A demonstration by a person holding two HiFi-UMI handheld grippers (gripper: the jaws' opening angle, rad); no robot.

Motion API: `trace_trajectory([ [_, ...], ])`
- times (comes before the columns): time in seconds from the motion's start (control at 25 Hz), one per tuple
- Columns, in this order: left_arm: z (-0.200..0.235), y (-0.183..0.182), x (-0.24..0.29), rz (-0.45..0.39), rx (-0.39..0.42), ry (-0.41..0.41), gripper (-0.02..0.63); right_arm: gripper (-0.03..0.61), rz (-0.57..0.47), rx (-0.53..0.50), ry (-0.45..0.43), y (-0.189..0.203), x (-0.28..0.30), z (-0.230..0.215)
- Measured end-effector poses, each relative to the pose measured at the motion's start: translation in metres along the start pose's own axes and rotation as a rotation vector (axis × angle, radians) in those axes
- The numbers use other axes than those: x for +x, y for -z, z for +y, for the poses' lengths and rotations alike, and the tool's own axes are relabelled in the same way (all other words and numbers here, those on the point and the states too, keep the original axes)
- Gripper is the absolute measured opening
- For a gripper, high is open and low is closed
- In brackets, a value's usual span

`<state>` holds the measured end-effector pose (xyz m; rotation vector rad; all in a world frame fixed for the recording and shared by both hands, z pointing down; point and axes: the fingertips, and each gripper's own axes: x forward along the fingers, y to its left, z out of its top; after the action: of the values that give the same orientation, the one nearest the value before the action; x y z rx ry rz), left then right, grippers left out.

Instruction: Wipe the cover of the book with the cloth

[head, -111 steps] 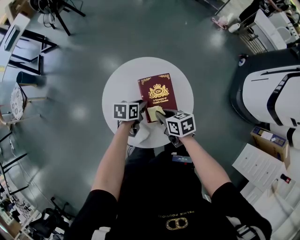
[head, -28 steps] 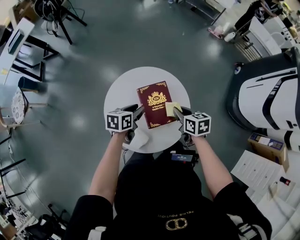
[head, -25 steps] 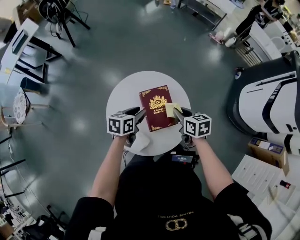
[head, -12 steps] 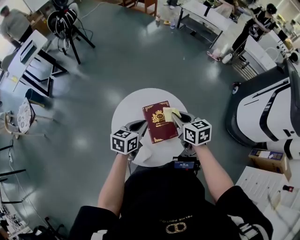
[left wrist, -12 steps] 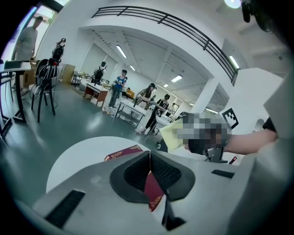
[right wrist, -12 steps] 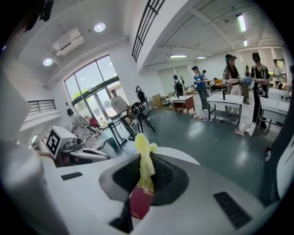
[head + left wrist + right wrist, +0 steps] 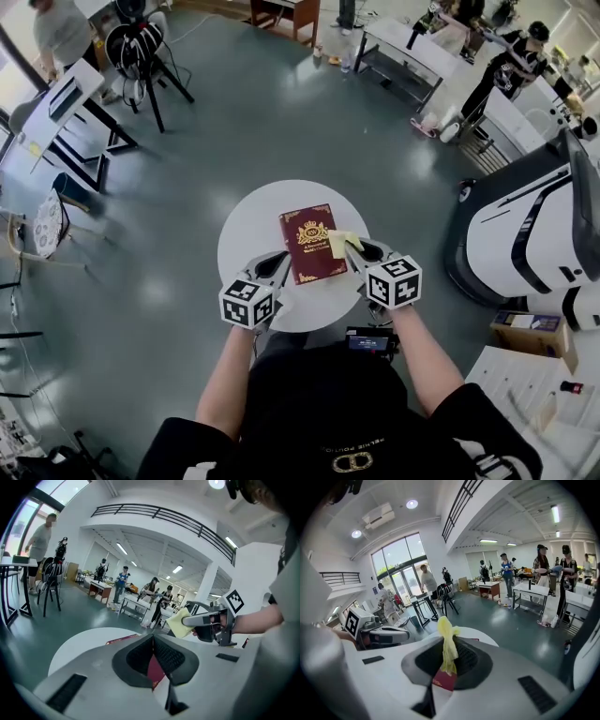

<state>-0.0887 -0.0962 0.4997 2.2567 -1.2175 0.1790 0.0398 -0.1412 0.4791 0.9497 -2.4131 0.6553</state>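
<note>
Head view: the maroon, gold-crested hardcover book [image 7: 307, 246] lies on the round white table [image 7: 246, 225]. The right gripper [image 7: 353, 247] clamps the crumpled yellow cloth [image 7: 337, 242] over the cover's right edge. The left gripper [image 7: 277, 264] is closing its jaws together, empty. Probable next move: sweep the cloth across the cover.

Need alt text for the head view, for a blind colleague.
The right gripper holds a yellow cloth at the right edge of a red book on a round white table. The left gripper, shut and empty, is left of it.
</note>
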Motion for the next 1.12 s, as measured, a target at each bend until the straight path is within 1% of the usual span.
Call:
trace_trajectory([
  [0.08,-0.012,0.002,-0.007,-0.036,0.014,-0.013,0.011,0.087,-0.015,-0.027,-0.019,0.002,-0.011,0.004],
  [0.2,-0.038,0.014,-0.015,-0.065,0.025,-0.055,0.011,0.087,-0.032,-0.064,-0.041,0.015,-0.038,0.006],
  [0.36,-0.087,0.031,-0.026,-0.095,0.057,-0.094,0.011,0.087,-0.065,-0.066,-0.044,0.036,-0.083,0.002],
  [0.48,-0.115,0.044,-0.034,-0.113,0.060,-0.125,0.011,0.087,-0.095,-0.070,-0.056,0.048,-0.111,0.004],
  [0.72,-0.166,0.074,-0.053,-0.116,0.074,-0.164,0.012,0.087,-0.129,-0.097,-0.081,0.074,-0.158,0.008],
  [0.92,-0.193,0.097,-0.067,-0.115,0.059,-0.189,0.012,0.087,-0.135,-0.101,-0.100,0.091,-0.184,0.013],
  [1.12,-0.215,0.115,-0.077,-0.107,0.048,-0.191,0.012,0.087,-0.144,-0.104,-0.091,0.103,-0.200,0.015],
])
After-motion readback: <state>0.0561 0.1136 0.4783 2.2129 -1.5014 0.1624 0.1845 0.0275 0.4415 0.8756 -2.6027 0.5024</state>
